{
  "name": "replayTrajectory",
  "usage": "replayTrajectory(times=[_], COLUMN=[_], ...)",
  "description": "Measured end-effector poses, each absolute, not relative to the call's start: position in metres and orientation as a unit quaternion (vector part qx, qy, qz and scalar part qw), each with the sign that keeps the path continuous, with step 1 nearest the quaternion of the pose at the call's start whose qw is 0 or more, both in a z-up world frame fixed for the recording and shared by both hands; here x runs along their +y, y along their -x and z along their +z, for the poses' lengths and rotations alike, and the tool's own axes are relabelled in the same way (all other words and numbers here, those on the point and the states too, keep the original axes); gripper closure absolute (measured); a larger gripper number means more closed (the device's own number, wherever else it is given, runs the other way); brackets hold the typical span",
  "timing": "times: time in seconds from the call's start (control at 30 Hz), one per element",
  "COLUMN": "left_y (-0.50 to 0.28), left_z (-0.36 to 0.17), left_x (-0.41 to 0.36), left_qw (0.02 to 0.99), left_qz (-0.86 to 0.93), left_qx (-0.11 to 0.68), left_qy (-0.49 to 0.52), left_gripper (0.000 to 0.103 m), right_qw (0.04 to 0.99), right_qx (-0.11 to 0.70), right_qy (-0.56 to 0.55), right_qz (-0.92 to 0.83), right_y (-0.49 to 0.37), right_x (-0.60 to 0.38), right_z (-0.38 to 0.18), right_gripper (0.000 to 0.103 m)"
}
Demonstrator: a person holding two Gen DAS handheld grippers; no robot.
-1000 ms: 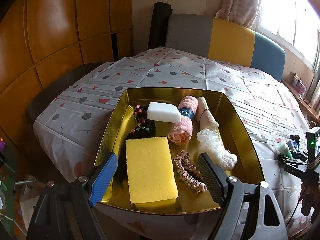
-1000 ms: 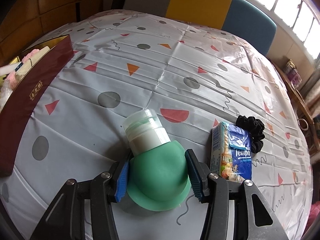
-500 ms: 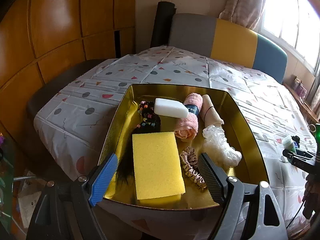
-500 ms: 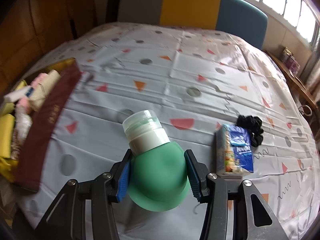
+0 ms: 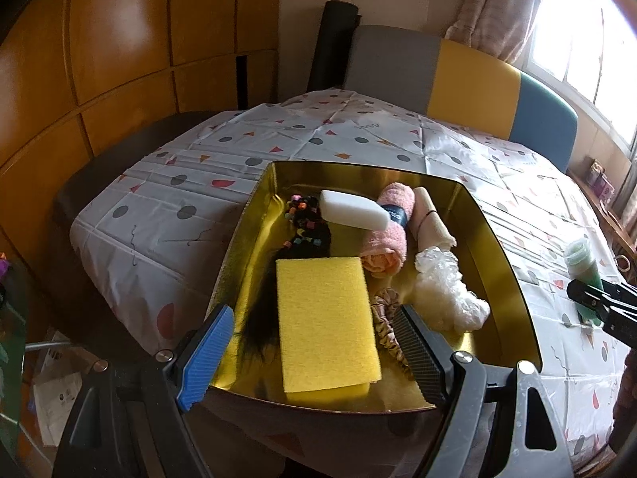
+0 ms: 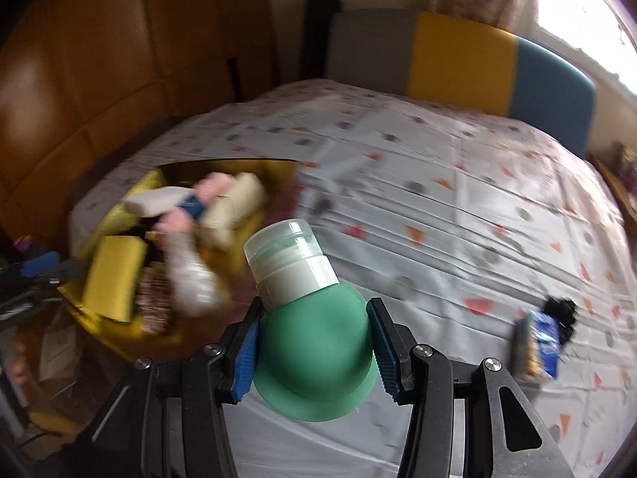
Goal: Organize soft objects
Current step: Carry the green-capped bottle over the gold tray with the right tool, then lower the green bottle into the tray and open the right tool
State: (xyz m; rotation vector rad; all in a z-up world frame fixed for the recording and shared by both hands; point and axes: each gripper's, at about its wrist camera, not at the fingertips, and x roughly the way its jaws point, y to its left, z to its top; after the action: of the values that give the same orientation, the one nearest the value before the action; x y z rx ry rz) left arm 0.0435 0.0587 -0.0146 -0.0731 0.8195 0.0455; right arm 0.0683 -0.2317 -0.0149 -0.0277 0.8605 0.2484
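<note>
Green squeeze bottle (image 6: pixel 314 352), white-capped, clamped at its belly between the closed-in right tongs (image 6: pixel 314 352), cap tilted forward, carried clear of the surface (image 6: pixel 458 215); left tongs (image 5: pixel 314 352) spread wide, holding nothing, at the near rim of the gold tray (image 5: pixel 497 247). Advice: lower into the bare strip beside the plastic wad (image 5: pixel 446 290); release only once resting; squeeze lightly, body likely yields.
</note>
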Motion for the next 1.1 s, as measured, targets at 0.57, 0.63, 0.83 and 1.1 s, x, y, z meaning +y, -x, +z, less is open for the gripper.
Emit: replayTrajectory(times=[0.57,0.63,0.83,1.1], left_y=[-0.043,-0.043,-0.044,-0.043], left_z=[-0.017,-0.018,-0.022,-0.021], left_x=[0.102,0.1,0.091,0.086], left_qw=[0.914,0.913,0.912,0.914], left_qz=[0.071,0.068,0.055,0.05], left_qx=[0.395,0.398,0.403,0.401], left_qy=[0.062,0.059,0.047,0.044], left_gripper=[0.019,0.019,0.019,0.019], right_qw=[0.831,0.83,0.829,0.843], right_qx=[0.475,0.485,0.503,0.479], right_qy=[0.082,0.095,0.08,0.054], right_qz=[0.276,0.258,0.232,0.239], right_y=[-0.093,-0.098,-0.104,-0.092], right_x=[-0.077,-0.073,-0.084,-0.095], right_z=[-0.055,-0.067,-0.078,-0.061], right_gripper=[0.052,0.048,0.039,0.031])
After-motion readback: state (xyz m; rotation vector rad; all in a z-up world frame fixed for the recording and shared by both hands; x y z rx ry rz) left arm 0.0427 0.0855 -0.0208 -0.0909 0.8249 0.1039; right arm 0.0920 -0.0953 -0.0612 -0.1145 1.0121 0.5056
